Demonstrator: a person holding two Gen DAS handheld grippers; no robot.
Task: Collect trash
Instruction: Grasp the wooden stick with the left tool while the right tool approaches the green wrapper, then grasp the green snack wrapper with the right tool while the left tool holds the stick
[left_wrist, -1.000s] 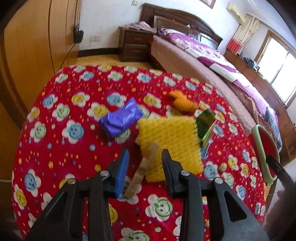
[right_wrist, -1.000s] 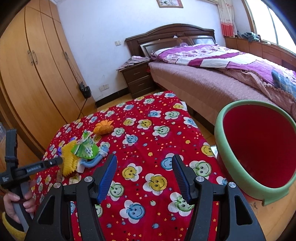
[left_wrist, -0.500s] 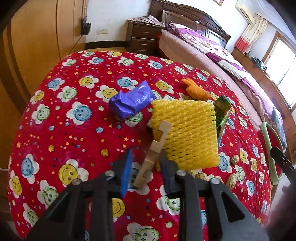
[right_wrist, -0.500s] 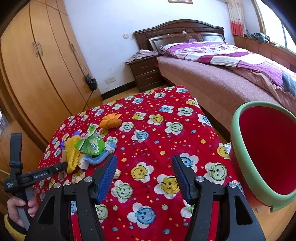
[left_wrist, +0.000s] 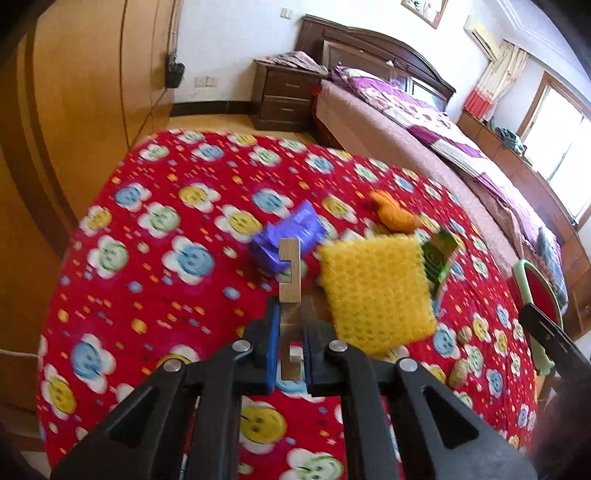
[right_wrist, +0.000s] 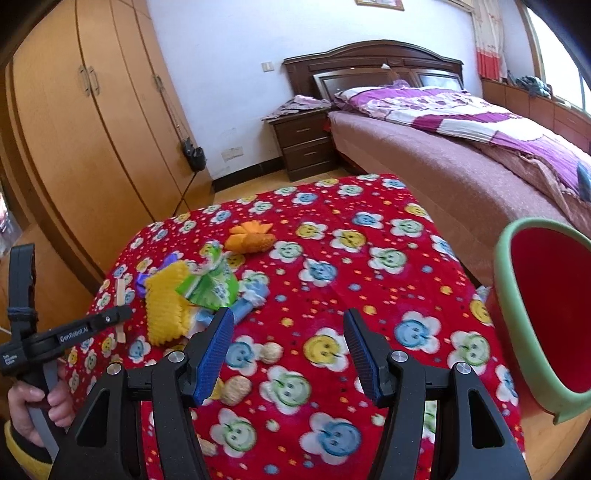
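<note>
My left gripper (left_wrist: 290, 332) is shut on a notched wooden stick (left_wrist: 289, 273) and holds it upright above the red smiley-flower tablecloth (left_wrist: 166, 229). On the cloth lie a purple wrapper (left_wrist: 295, 229), a yellow foam net (left_wrist: 376, 288), orange peel (left_wrist: 395, 216) and a green packet (left_wrist: 439, 254). My right gripper (right_wrist: 291, 343) is open and empty over the cloth (right_wrist: 369, 258), with the foam net (right_wrist: 164, 306), the green packet (right_wrist: 214, 284) and the orange peel (right_wrist: 251, 238) to its left. A red bin with a green rim (right_wrist: 546, 314) stands at the right.
Walnut shells (right_wrist: 271, 350) lie on the cloth near my right gripper. A bed (right_wrist: 480, 147), a nightstand (right_wrist: 303, 144) and a wooden wardrobe (right_wrist: 92, 147) surround the table. The left gripper (right_wrist: 70, 336) and the hand holding it show in the right wrist view.
My left gripper closed on the wooden stick and lifted it off the cloth, now upright. My right gripper drifted left, so the bin sits further right in its view.
</note>
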